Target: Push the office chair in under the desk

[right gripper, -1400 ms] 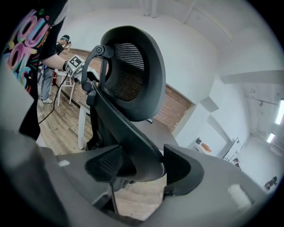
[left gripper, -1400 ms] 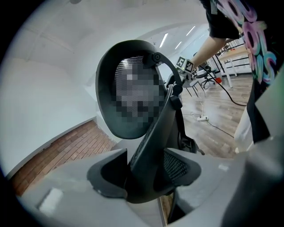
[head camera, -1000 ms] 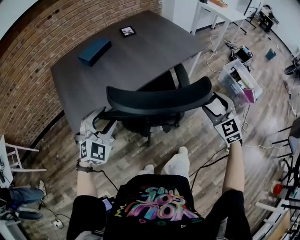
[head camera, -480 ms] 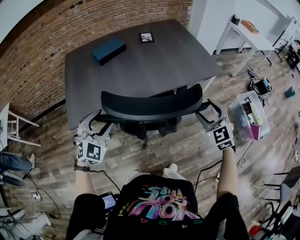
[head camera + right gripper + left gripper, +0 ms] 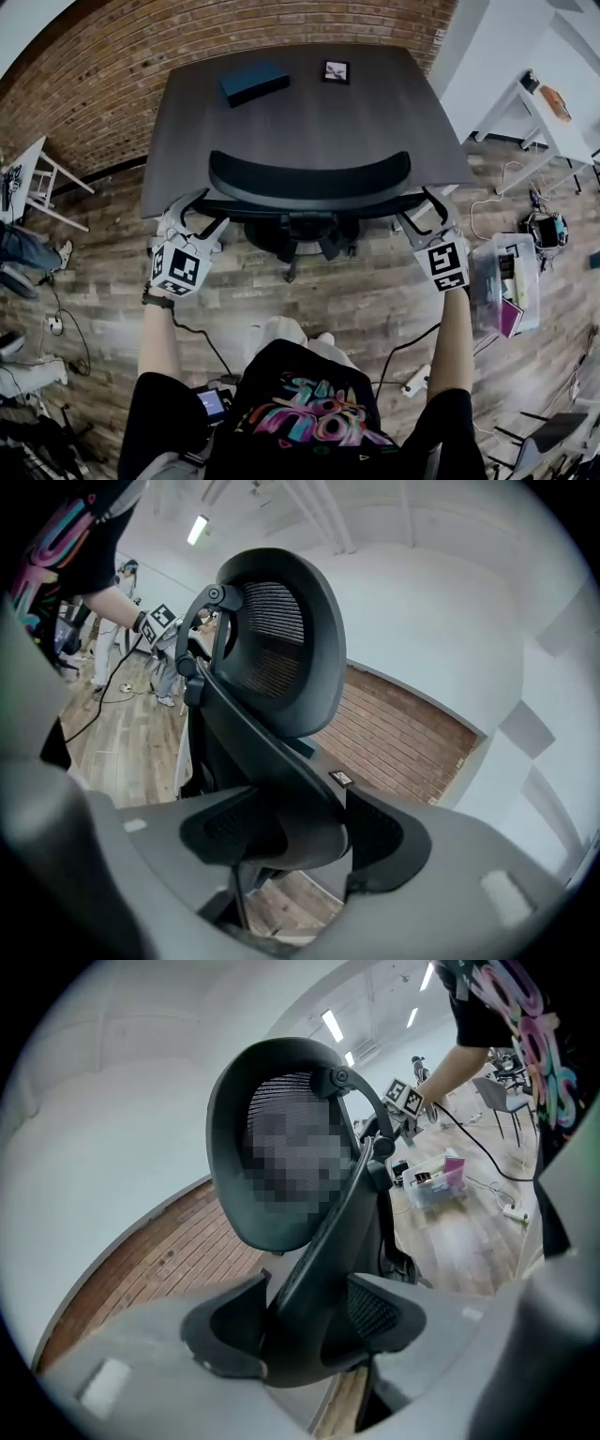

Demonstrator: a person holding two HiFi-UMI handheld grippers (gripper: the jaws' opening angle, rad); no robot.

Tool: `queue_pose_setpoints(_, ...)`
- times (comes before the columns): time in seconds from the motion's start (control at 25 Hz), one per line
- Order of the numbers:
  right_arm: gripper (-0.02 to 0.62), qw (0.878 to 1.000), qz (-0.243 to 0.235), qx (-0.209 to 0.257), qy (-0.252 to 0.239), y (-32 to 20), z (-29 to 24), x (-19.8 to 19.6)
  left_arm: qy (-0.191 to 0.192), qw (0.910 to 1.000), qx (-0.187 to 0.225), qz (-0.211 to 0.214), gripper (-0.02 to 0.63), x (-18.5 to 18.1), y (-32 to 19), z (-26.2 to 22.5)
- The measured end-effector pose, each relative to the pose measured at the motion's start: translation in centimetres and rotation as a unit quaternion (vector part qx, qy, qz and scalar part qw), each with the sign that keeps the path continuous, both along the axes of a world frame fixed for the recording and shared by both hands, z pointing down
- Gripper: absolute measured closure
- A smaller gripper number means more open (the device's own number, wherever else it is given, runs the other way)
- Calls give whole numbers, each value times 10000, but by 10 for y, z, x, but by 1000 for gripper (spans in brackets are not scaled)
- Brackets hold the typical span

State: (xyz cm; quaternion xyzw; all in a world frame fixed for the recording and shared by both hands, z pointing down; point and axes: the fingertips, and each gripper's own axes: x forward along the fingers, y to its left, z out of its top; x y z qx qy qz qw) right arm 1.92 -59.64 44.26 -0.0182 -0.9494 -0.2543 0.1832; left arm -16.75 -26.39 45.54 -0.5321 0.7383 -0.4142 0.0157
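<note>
The left gripper [image 5: 202, 217] and the right gripper [image 5: 422, 214] each pinch the office chair [image 5: 309, 180] with their fingers. The chair stands right at the desk [image 5: 375, 112] edge.

Overhead — plus two close chair [image 5: 309, 183] views

Bright, even ceiling-strip light; strong fisheye bending at edges; nearest parts seem softly blurred.

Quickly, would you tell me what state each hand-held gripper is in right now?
Left hand-held gripper: closed on the office chair.
Right hand-held gripper: closed on the office chair as well.
</note>
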Motion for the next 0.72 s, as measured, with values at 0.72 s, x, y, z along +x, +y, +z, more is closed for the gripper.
queue_pose_setpoints(0.72,307,9994,-349,-11,-34,-28,3,-37,-88,9997,72,-194,339,-10,-16,3)
